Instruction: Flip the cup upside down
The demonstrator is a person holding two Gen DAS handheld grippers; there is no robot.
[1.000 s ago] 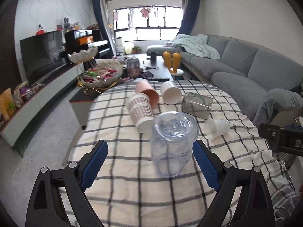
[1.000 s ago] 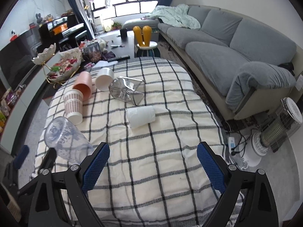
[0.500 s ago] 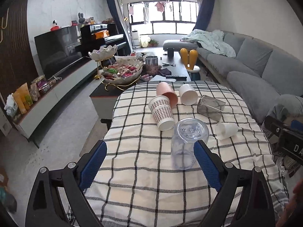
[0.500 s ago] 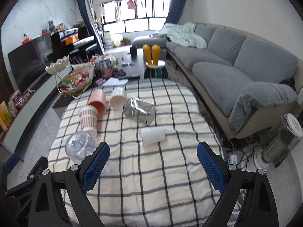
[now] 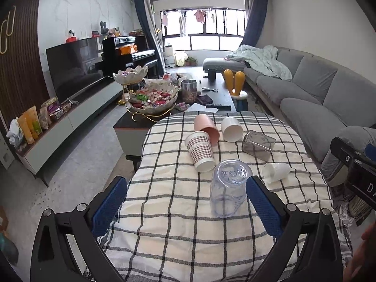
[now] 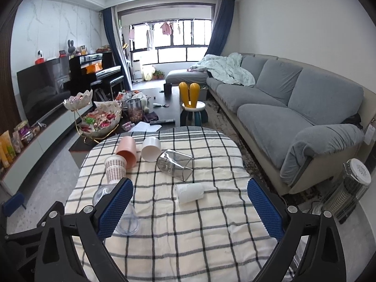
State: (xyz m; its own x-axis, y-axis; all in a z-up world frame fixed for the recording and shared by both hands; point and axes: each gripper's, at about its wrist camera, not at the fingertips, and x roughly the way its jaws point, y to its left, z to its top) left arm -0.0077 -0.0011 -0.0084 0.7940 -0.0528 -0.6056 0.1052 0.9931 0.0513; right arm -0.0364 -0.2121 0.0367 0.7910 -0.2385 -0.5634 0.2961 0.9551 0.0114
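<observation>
Standing inverted, clear cup [image 5: 229, 188] beside left gripper [image 5: 186, 202]

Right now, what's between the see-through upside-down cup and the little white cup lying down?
Nothing but checked tablecloth. The left wrist view shows bare cloth between the clear cup and the small white cup.

You face a bright living room: a grey sofa [image 6: 282, 103] along the right wall, a barred window [image 5: 204, 30] with navy curtains [image 5: 144, 25] ahead, a television [image 5: 72, 68] and black piano [image 5: 127, 54] on the left.

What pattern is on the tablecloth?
Cream tablecloth with dark grid checks; right wrist view shows it best.
</observation>
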